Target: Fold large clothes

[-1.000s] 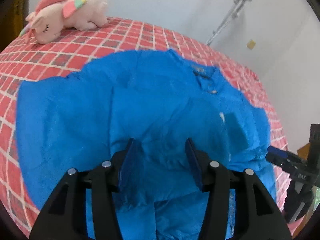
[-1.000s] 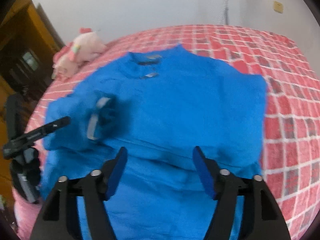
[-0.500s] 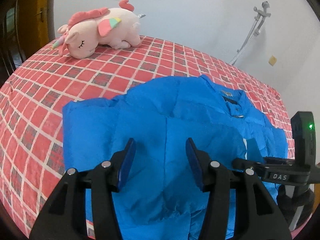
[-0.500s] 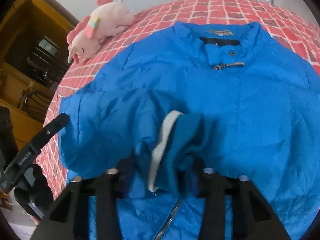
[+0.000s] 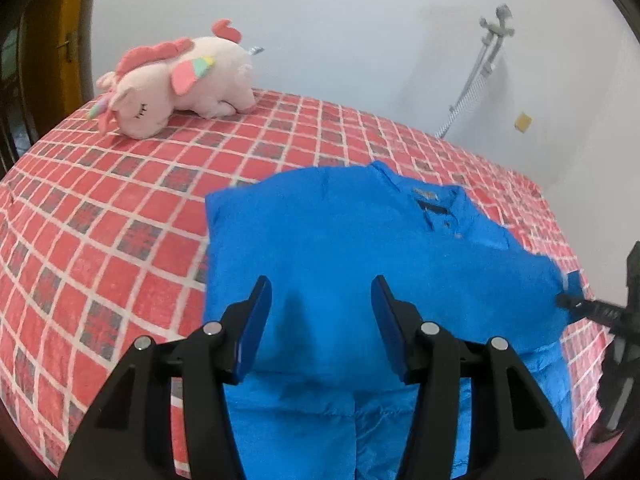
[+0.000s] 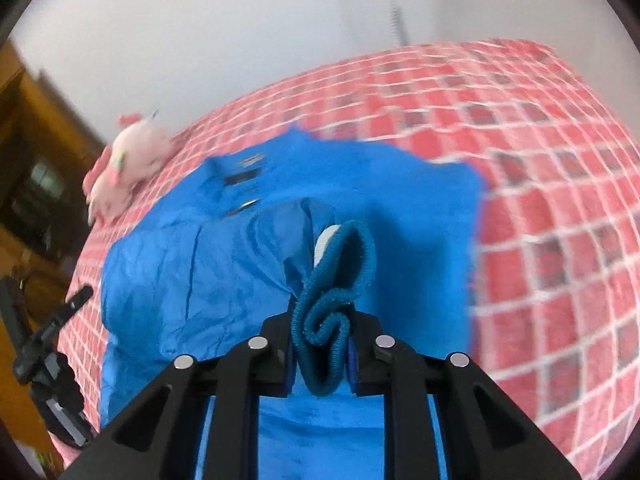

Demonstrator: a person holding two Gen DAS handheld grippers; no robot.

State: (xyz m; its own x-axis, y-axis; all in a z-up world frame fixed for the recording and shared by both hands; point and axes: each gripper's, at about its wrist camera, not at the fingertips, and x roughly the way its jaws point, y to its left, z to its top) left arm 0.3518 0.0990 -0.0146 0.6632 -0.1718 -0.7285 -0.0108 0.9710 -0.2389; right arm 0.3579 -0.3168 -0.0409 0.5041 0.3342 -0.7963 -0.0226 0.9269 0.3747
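Note:
A bright blue jacket lies front up on the red checked bed, collar toward the far wall; it also shows in the right wrist view. My left gripper is open and empty, hovering over the jacket's near left part. My right gripper is shut on the ribbed sleeve cuff and holds the sleeve up over the jacket's chest. In the left wrist view the right gripper shows at the right edge by the sleeve end.
A pink plush unicorn lies at the far left corner of the bed; it also shows in the right wrist view. A white wall with a shower rail stands behind. Wooden furniture stands left of the bed.
My right gripper has closed on the sleeve cuff and lifted it over the chest. My left gripper has drawn back toward the jacket's left side and stays open.

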